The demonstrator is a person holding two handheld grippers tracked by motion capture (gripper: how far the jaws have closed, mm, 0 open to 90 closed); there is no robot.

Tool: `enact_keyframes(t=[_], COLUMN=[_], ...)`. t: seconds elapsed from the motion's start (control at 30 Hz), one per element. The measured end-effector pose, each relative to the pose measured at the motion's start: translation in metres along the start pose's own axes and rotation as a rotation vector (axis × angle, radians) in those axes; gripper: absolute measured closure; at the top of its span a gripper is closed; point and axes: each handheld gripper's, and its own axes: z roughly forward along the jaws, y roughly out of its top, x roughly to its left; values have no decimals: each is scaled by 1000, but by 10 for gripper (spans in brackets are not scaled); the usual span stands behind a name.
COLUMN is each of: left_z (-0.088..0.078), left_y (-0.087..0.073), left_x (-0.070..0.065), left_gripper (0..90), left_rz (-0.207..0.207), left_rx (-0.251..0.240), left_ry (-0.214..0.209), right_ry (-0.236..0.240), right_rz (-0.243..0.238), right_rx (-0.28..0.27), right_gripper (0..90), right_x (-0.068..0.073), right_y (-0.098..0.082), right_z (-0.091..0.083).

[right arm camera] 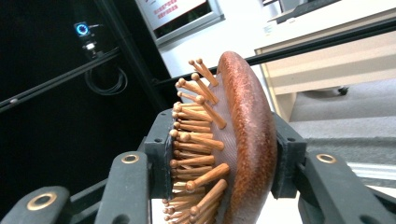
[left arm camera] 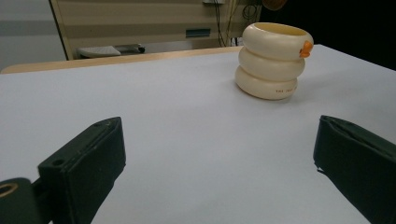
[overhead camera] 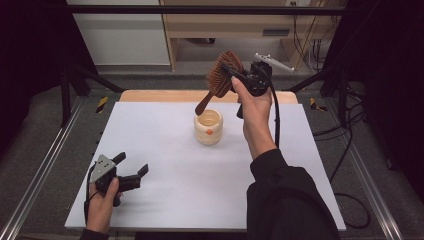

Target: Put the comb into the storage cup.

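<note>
Right tool (overhead camera: 231, 75) clamps the brush (overhead camera: 222, 75) head, handle hanging just above the cup (overhead camera: 208, 127) on the table (overhead camera: 165, 170); left tool (overhead camera: 131, 172) rests wide, empty. Risk: the handle probably clips the rim and tips the cup, or the brush pivots in the bristle-side grip.

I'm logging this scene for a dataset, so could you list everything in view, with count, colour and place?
hairbrush: one, brown wood with wooden pins, held in the air above the far edge of the table, handle pointing down toward the cup
cup: one, cream, shaped like stacked rings with a small orange mark, upright just beyond the table's middle
table: one, white top with a wooden strip along the far edge
shelf unit: one, light wood, on the floor beyond the table
cables: several, black, on the floor at right
left gripper: one, black, near left corner, fingers apart with nothing between them
right gripper: one, black, fingers closed on the hairbrush head
</note>
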Motion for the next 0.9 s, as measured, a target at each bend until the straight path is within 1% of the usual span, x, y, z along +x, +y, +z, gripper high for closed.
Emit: enact_keyframes(t=[0.07, 0.3, 0.37, 0.5, 0.63, 0.9], left_z=[0, -1, -1, -1, -1, -1], left_y=[0, 0, 0, 0, 0, 0], left_x=[0, 1, 2, 2, 2, 2], left_gripper=[24, 23, 23, 22, 22, 22], left_rz=[-1, -4, -8, -11, -13, -12], left_rx=[-1, -3, -6, -6, -7, -7], left_ry=[1, 6, 8, 10, 9, 7], right_ry=[-8, -16, -23, -30, -38, -38], right_rz=[-6, -7, -14, -7, -14, -19], right_rx=[-4, -7, -12, -14, -15, -12], right_gripper=[526, 525, 525, 525, 524, 524], right_x=[-1, -4, -6, -9, -10, -11], right_y=[0, 0, 1, 1, 1, 1], right_z=[2, 6, 7, 7, 7, 6])
